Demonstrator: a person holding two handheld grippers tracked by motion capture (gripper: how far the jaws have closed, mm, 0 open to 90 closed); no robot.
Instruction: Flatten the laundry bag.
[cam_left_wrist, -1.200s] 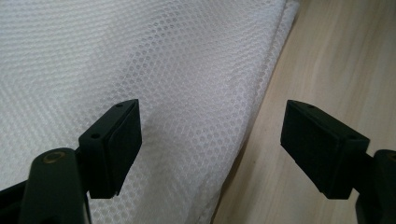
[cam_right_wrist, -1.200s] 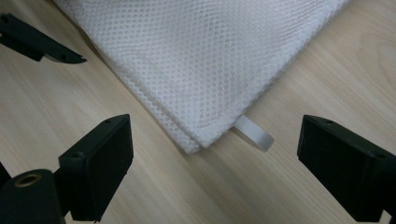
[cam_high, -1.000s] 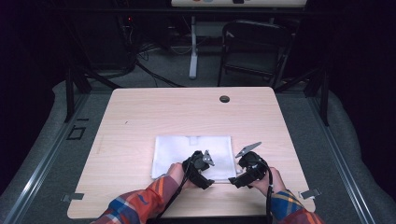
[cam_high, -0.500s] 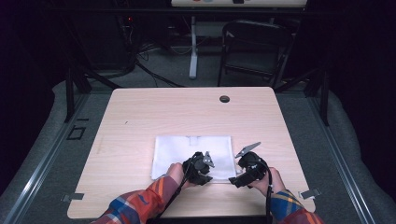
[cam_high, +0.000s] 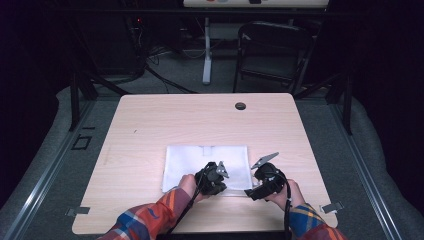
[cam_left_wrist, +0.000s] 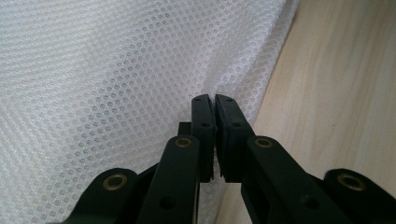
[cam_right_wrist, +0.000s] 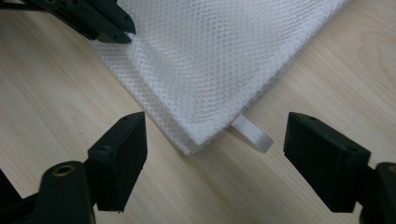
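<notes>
**Left claw pinches the mesh edge; right claw straddles the corner**

A white mesh cloth (cam_high: 207, 162) lies flat on the tabletop (cam_high: 150, 125), near the person's edge and a little right of the middle. Both hands come in from the bottom of the high view, in plaid sleeves (cam_high: 150, 220).

The left claw (cam_left_wrist: 215, 103) has just been closing, and its jaws now meet on a fold of the mesh at the cloth's near edge, the fabric puckering where they bite. In the high view the left claw (cam_high: 216, 176) sits on the cloth's near edge.

The right claw (cam_right_wrist: 215, 140) stands wide, though its jaws have just been closing a little. The cloth's near right corner lies between them, touching neither pad. A short white tab (cam_right_wrist: 252, 133) sticks out from that corner onto bare wood. In the high view the right claw (cam_high: 256, 176) sits just beside the cloth's right edge.

A dark round hole (cam_high: 240, 106) marks the tabletop's far side.
</notes>
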